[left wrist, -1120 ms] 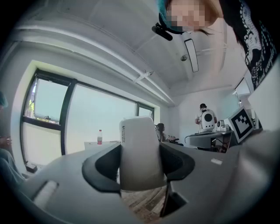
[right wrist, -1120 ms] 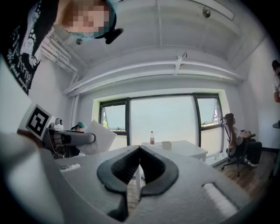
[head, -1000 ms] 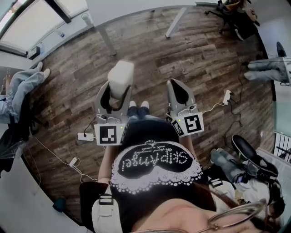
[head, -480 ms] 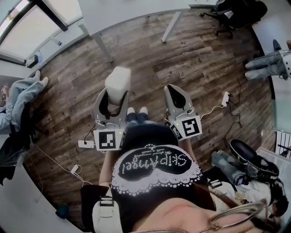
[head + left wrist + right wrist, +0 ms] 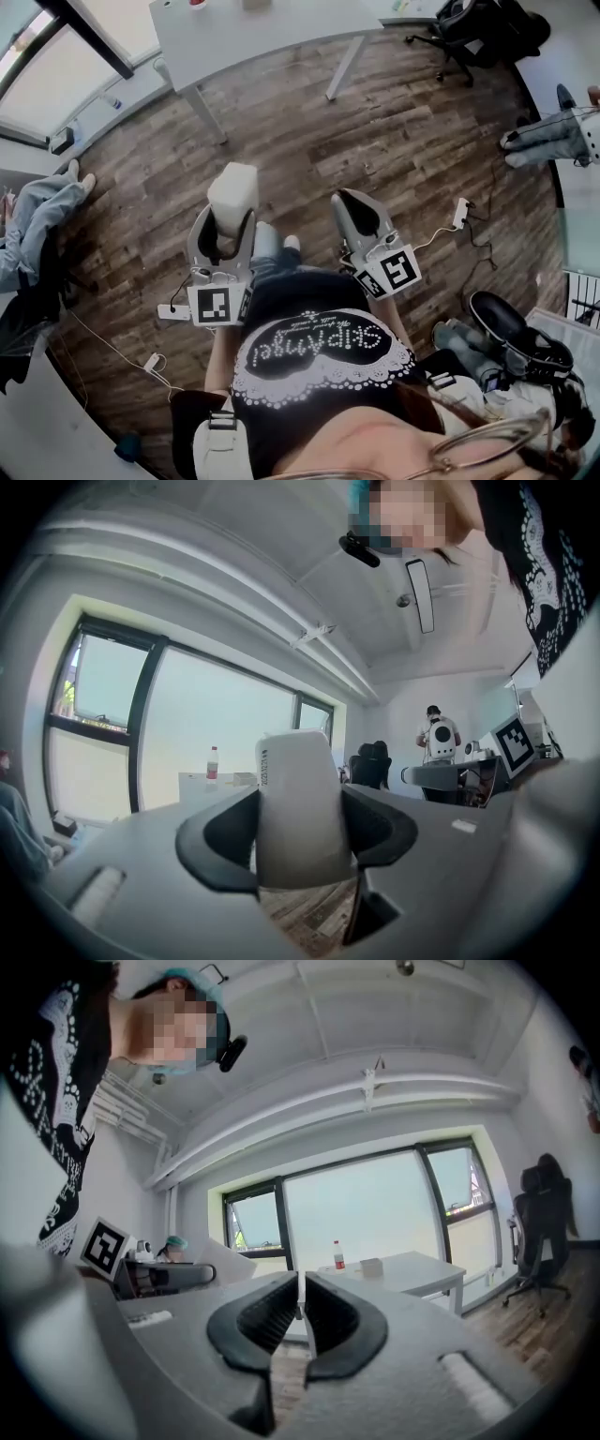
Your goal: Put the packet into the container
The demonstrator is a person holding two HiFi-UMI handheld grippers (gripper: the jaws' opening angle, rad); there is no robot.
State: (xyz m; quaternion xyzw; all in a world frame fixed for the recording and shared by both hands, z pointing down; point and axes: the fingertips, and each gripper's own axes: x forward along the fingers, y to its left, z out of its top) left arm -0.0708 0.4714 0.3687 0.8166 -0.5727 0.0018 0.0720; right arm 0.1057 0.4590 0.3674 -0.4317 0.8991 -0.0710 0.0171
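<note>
Bright, even daylight from blown-out windows (image 5: 216,752); strong fisheye warping and dark vignette at edges

Head camera downward, others forward, sharing table (image 5: 281,33)

Office workspace, white desk (image 5: 281,28), black swivel chair (image 5: 469,21), large windows (image 5: 361,1218), wood-plank floor (image 5: 394,131)

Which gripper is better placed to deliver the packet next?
Left. The left gripper clamps the white packet between its jaws, while the right gripper beside it is shut on nothing.
</note>
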